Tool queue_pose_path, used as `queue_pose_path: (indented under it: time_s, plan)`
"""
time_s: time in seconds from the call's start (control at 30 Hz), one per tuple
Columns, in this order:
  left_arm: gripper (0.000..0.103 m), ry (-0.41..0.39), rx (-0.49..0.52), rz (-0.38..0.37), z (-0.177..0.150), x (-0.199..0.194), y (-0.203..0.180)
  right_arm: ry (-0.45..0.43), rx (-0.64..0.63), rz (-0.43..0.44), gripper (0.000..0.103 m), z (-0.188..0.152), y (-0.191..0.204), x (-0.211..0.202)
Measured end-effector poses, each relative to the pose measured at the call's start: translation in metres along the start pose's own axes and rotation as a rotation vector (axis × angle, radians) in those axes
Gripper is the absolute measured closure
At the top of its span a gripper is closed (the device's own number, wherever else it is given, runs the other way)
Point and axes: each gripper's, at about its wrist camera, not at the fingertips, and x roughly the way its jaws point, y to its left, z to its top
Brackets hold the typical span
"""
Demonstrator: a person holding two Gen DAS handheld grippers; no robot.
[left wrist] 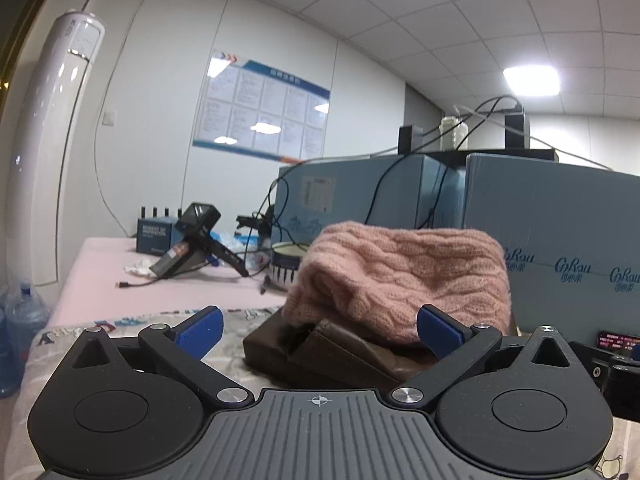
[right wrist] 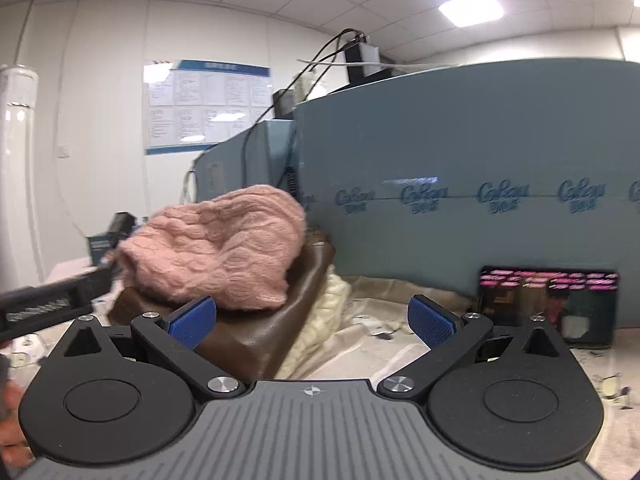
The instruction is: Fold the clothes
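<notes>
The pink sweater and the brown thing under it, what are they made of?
The pink sweater looks like soft, fuzzy knitted wool or yarn: you can see braided cable stitches. The brown thing under it looks like smooth leather or fake leather, since it shines a little and folds stiffly.

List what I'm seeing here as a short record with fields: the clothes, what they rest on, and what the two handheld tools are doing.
Top garment: pink knit sweater, bunched, lying on the stack
Under it: brown leather-like garment, folded
Beside the stack: cream knit garment, partly tucked under the brown one
Surface: printed cloth covering the table
Left tool: open, holding nothing, facing the stack
Right tool: open, holding nothing
Behind: blue cardboard boxes
</notes>
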Motion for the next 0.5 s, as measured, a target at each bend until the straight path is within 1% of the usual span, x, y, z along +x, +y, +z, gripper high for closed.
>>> queue_pose_path:
  time_s: [0.07,0.13,0.3,0.5]
  plan:
    - [0.000,-0.032,0.051,0.025,0.0006,-0.0027,-0.0038,-0.012,0.006,-0.020,0.000,-0.0003,-0.0012,-0.0017]
    - [0.000,-0.037,0.075,0.040,0.0006,-0.0018,-0.0067,-0.013,0.001,-0.041,0.000,-0.0006,-0.0005,-0.0014]
    - [0.000,-0.036,0.096,0.028,0.0001,-0.0016,-0.0100,-0.017,-0.022,-0.039,0.000,-0.0013,0.0027,-0.0013]
    - [0.000,-0.030,0.085,0.020,-0.0005,-0.0010,-0.0072,-0.013,-0.011,-0.037,0.000,-0.0012,0.0010,-0.0007]
